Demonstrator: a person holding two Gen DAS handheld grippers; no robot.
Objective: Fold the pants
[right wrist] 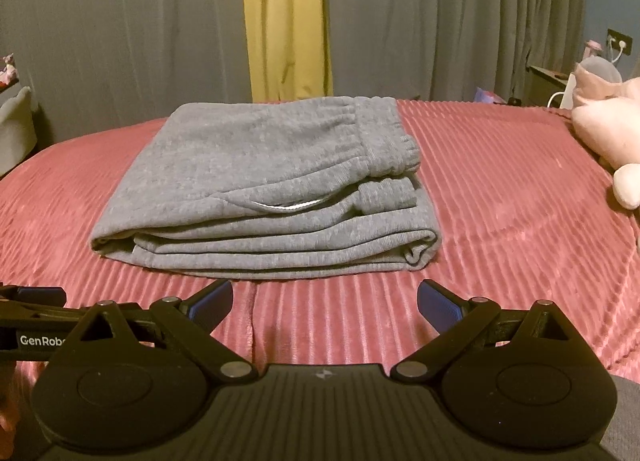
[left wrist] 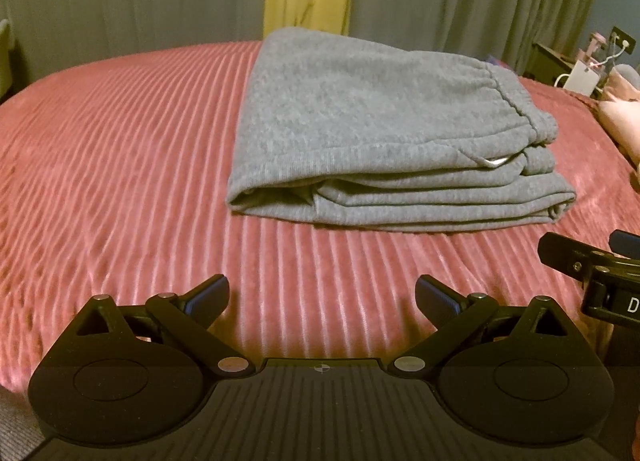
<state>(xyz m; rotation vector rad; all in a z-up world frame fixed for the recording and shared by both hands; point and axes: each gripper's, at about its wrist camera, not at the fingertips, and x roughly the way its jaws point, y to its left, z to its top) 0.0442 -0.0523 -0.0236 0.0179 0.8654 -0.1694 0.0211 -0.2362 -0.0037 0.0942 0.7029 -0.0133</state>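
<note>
Grey sweatpants (left wrist: 372,129) lie folded in a stacked bundle on the pink ribbed bedspread (left wrist: 120,165), waistband on top at the right. They also show in the right wrist view (right wrist: 264,181). My left gripper (left wrist: 322,301) is open and empty, held back from the near edge of the pants. My right gripper (right wrist: 325,303) is open and empty, also short of the pants. The right gripper shows at the right edge of the left wrist view (left wrist: 596,261). The left gripper shows at the left edge of the right wrist view (right wrist: 32,309).
Grey curtains (right wrist: 440,21) with a yellow strip (right wrist: 284,21) hang behind the bed. A pink plush toy (right wrist: 608,129) lies at the bed's right side. A dark nightstand (left wrist: 560,61) with small items stands at the far right.
</note>
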